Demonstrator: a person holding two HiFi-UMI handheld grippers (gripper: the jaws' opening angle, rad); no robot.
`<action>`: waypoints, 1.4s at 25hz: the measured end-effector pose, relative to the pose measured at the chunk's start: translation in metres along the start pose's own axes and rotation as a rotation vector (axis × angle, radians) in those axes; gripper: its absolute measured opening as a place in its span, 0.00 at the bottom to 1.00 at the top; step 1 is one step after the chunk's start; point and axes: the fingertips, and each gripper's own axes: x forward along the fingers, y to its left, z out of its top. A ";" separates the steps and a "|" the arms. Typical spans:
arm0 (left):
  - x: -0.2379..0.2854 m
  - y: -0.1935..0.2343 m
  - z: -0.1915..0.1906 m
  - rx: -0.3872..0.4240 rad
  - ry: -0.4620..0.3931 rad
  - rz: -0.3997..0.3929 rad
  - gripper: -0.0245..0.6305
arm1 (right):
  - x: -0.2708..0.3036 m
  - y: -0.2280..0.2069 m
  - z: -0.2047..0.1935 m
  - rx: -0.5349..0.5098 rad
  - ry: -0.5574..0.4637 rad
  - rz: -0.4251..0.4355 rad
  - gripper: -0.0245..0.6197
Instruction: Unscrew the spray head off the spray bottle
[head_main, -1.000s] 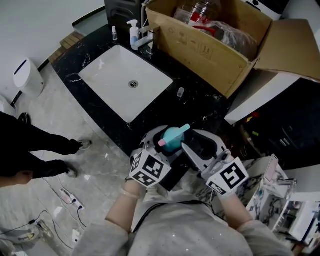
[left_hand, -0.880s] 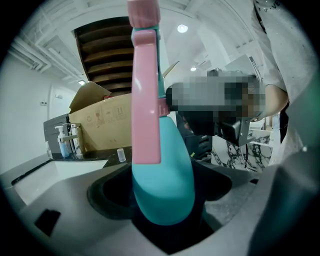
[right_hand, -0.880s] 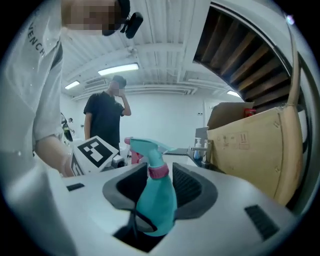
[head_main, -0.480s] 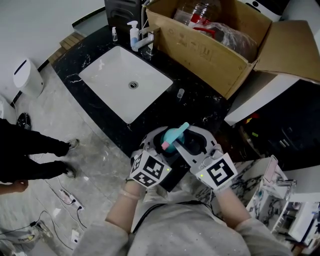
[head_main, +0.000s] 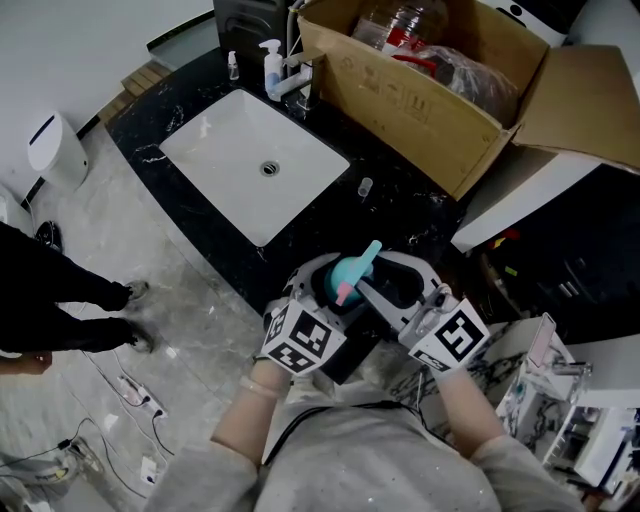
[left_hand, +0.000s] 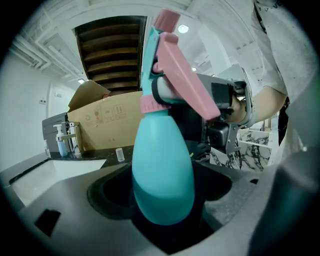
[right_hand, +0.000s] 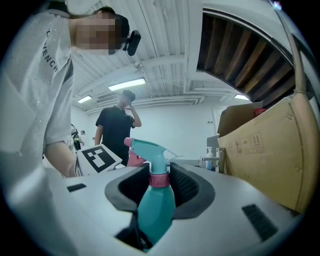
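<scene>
A teal spray bottle (head_main: 349, 272) with a pink collar (right_hand: 160, 179) and pink trigger (left_hand: 184, 82) is held between both grippers in front of the person's body. My left gripper (head_main: 333, 292) is shut on the bottle's round teal body (left_hand: 162, 185), which fills the gap between its jaws. My right gripper (head_main: 376, 281) comes in from the right. Its jaws have just been closing, and their dark pads (right_hand: 186, 186) now sit against both sides of the collar under the teal spray head (right_hand: 149, 147). The bottle's base is hidden in every view.
A black marble counter (head_main: 400, 215) carries a white sink (head_main: 250, 160), a soap dispenser (head_main: 272, 68), a small clear cup (head_main: 365, 186) and a large open cardboard box (head_main: 420, 85). Another person (head_main: 60, 300) stands on the tiled floor at left. Cables lie at lower left.
The right gripper has shifted and turned around the bottle's top, and the spray nozzle now points more away from the person. The left gripper has stayed put. The bystander's feet moved left.
</scene>
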 end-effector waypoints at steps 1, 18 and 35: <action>0.000 0.000 0.000 -0.001 0.000 -0.004 0.59 | -0.001 0.000 0.002 0.013 -0.025 0.017 0.24; 0.002 0.001 -0.001 -0.012 -0.001 -0.024 0.59 | -0.012 -0.027 0.050 0.189 -0.107 0.009 0.24; 0.003 0.001 -0.004 -0.031 -0.002 -0.038 0.59 | -0.039 -0.032 0.138 0.213 -0.229 -0.055 0.24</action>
